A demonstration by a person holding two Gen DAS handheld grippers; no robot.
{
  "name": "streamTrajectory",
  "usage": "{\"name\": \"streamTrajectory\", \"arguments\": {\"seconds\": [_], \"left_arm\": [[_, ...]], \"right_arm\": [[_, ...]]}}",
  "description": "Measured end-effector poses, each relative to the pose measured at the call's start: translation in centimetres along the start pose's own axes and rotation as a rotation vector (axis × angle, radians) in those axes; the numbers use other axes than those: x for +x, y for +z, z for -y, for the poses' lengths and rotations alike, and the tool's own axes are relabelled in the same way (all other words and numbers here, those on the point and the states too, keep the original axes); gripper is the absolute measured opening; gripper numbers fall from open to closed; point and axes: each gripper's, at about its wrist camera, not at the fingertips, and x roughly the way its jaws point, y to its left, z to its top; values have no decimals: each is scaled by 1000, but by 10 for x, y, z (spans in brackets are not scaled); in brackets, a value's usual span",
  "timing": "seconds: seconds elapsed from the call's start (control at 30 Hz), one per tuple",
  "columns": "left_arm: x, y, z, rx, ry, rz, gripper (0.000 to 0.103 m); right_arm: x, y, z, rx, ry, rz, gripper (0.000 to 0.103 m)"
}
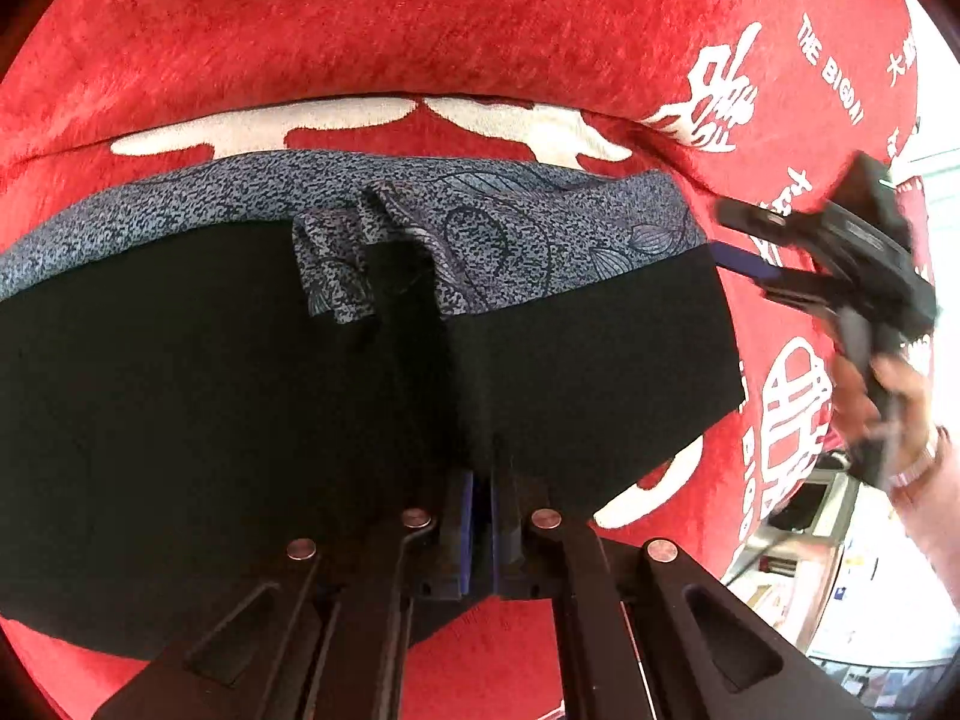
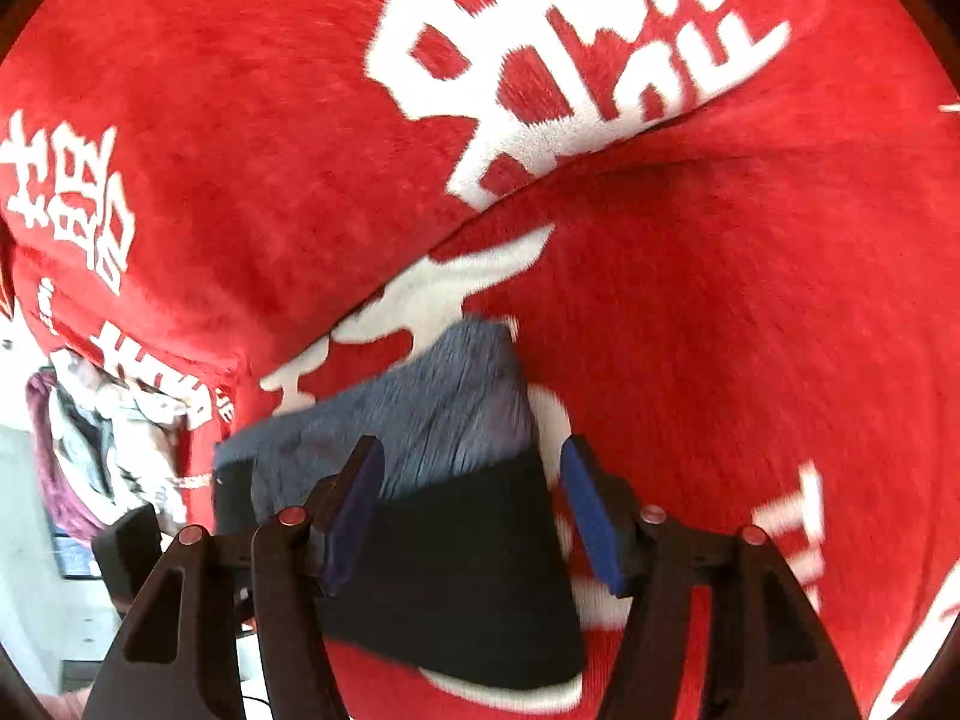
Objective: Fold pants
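A red blanket (image 1: pixel 420 30) with white lettering covered the whole surface. The pants (image 1: pixel 180 390), black with a grey patterned band at 12 o'clock, lay folded on it. The left hand-held gripper (image 1: pixel 478 516) was clamped shut on the black fabric. The right hand-held gripper (image 2: pixel 474 510) stood open over the pants' corner, gripping nothing.

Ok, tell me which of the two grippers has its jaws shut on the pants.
The left gripper: its blue pads are pressed together on the black edge of the pants. The right gripper stands open, pads spread apart above the cloth, gripping nothing.
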Motion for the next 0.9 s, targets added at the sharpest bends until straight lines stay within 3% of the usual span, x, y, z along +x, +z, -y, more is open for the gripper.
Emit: {"name": "streamTrajectory", "arguments": {"seconds": [0.03,0.07,0.13,0.23,0.3,0.33,0.4,0.43,0.5,0.57,0.63,0.73,0.8,0.87,0.9], "left_arm": [[0,0,-1,-6,-2,0,5],[-1,0,-1,-9,-1,0,5],[-4,0,0,-4,7,1,5],[-5,-2,-1,18,28,-6,5],[-5,-4,-5,22,21,-6,5],[-5,-5,-6,20,13,0,5],[-2,-3,-4,8,21,9,5],[-2,-2,-2,6,37,12,5],[-5,-3,4,5,70,19,6],[-8,-4,8,9,109,26,18],[-16,-10,7,-7,165,55,68],[-31,-17,-1,-52,171,104,74],[-35,-21,-7,-74,223,113,74],[-37,-24,-14,-86,298,104,74],[-39,-27,-18,-92,334,98,74]], "right_arm": [[9,6,4,17,9,-24,63],[21,11,11,47,11,-63,43],[34,13,13,98,11,-100,39],[20,7,-2,115,115,-97,34],[14,2,-11,97,103,-99,34],[16,2,-16,63,30,-93,35],[33,2,-25,-50,-200,-92,60],[42,1,-26,-78,-257,-90,64],[43,-2,-31,-42,-246,-61,69],[34,-9,-41,-42,-237,-25,69],[16,-25,-66,-127,-270,34,69],[3,-43,-99,-208,-233,74,68],[3,-52,-118,-234,-212,72,66],[-1,-52,-126,-257,-273,95,60],[-3,-55,-131,-265,-365,132,60]]}}
